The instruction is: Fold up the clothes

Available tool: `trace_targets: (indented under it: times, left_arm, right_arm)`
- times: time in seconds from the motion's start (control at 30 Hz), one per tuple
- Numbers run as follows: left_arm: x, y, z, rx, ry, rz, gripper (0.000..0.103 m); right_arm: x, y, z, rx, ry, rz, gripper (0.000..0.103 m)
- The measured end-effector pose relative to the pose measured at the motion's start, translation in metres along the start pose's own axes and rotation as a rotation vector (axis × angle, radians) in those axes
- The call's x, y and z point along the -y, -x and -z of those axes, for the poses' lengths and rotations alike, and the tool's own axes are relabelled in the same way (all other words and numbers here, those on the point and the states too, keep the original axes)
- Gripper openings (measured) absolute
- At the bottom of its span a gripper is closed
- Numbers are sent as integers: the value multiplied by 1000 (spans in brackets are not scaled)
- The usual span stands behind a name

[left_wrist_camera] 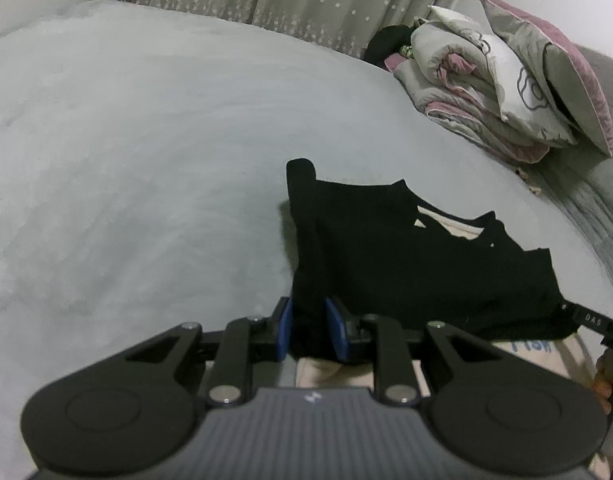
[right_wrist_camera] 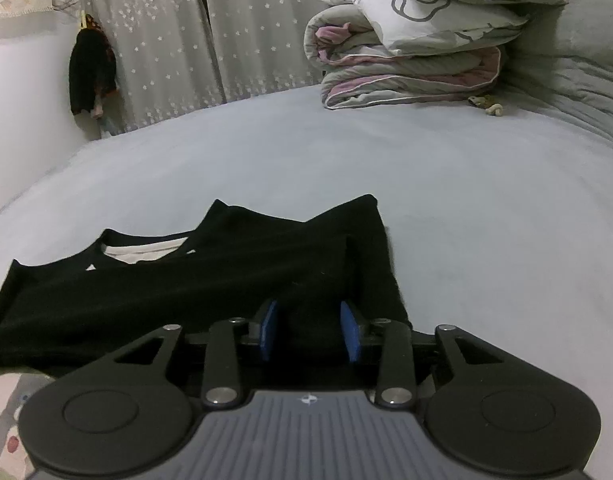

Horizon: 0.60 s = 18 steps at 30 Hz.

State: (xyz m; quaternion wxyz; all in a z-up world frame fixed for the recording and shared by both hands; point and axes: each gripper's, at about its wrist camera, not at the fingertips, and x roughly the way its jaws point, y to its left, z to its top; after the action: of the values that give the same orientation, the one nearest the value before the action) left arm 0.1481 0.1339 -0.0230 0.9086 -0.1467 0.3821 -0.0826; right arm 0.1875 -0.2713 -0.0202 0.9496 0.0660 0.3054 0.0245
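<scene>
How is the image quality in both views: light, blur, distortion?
Left wrist view: dim flat light, the bed bulges from the fisheye, black garment shows no fold detail. Right wrist view: same dull light, curtain soft, dark corners.

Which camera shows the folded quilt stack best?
The right wrist view: the folded quilt stack sits near and facing the camera, layers clear. The left wrist view shows it smaller, off at the right edge and warped.
</scene>
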Motion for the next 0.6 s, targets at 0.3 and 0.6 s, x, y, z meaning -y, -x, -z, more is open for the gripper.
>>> trace_targets:
  times: [0.3, 0.6]
  left_arm:
    - [1, -8, 1, -19, 15, -21, 20]
    - [-4, 11, 1, -60, 151, -8, 28]
  right_arm:
    - [8, 5, 0, -21, -58, 4, 36]
    - [22, 55, 4, -86, -105, -9, 38]
